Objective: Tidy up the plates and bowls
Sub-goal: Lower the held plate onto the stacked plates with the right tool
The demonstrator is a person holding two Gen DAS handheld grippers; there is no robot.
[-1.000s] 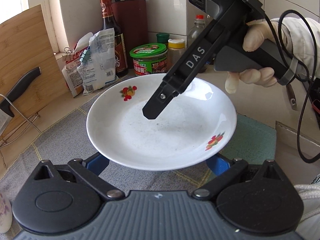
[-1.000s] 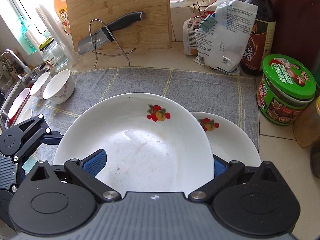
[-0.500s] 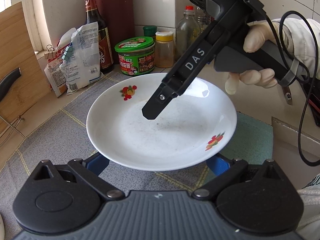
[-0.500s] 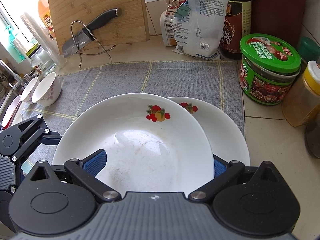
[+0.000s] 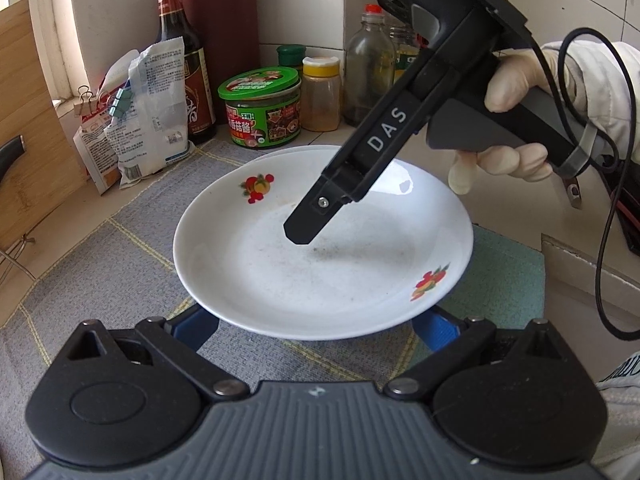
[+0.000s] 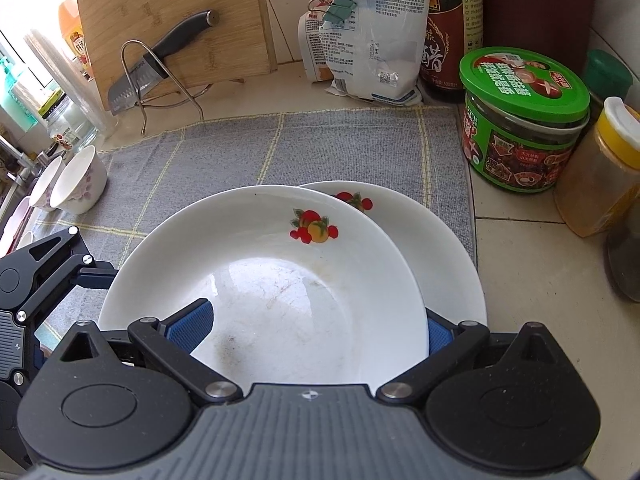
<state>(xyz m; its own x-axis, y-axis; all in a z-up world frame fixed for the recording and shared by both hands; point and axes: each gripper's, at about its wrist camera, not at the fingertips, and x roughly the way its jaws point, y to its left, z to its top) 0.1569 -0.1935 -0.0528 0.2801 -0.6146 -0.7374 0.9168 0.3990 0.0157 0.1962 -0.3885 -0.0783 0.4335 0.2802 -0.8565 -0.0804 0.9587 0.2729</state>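
Note:
A white plate with fruit prints (image 5: 320,264) (image 6: 280,288) hangs above the grey cloth. My right gripper (image 6: 312,332) is shut on it, with one finger (image 5: 308,228) lying on its inner face and the other hidden below. My left gripper (image 5: 316,328) is open; both blue pads sit wide apart beneath the plate's near rim, and its tips are hidden. Its black body (image 6: 48,280) shows at the plate's left edge. A second matching plate (image 6: 452,264) lies on the cloth, mostly covered by the held one. Two small floral bowls (image 6: 80,180) stand at the far left.
Behind the cloth (image 6: 320,148) stand a green-lidded jar (image 6: 520,120), a yellow-capped jar (image 6: 600,176), a sauce bottle (image 6: 444,32), clipped bags (image 6: 372,40) and a cutting board with a knife on a wire stand (image 6: 160,68). A gloved hand (image 5: 508,120) holds the right gripper.
Both grippers and the held plate have moved right, toward the jars. The held plate now covers more of the plate lying on the cloth.

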